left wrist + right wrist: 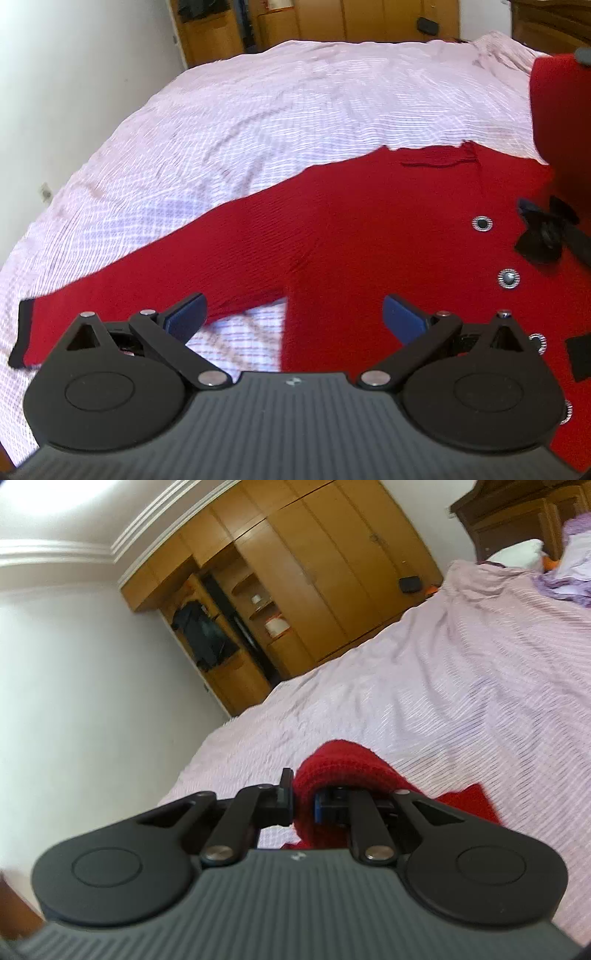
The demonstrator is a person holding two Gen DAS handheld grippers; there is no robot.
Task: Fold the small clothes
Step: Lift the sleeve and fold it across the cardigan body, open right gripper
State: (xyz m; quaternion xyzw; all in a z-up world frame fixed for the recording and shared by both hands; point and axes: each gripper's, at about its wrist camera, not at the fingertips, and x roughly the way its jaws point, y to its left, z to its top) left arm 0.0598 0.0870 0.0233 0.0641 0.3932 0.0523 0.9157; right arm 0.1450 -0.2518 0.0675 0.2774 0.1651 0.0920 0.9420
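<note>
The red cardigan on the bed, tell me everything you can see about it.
The red cardigan is a ribbed knit lying front up on the pink striped bedspread. One long sleeve stretches out flat, ending in a black cuff. Round silver-rimmed buttons run down its front beside a black bow. The left gripper hovers open above it, touching nothing. The right gripper is shut on a bunched red fold, lifted off the bed.
</note>
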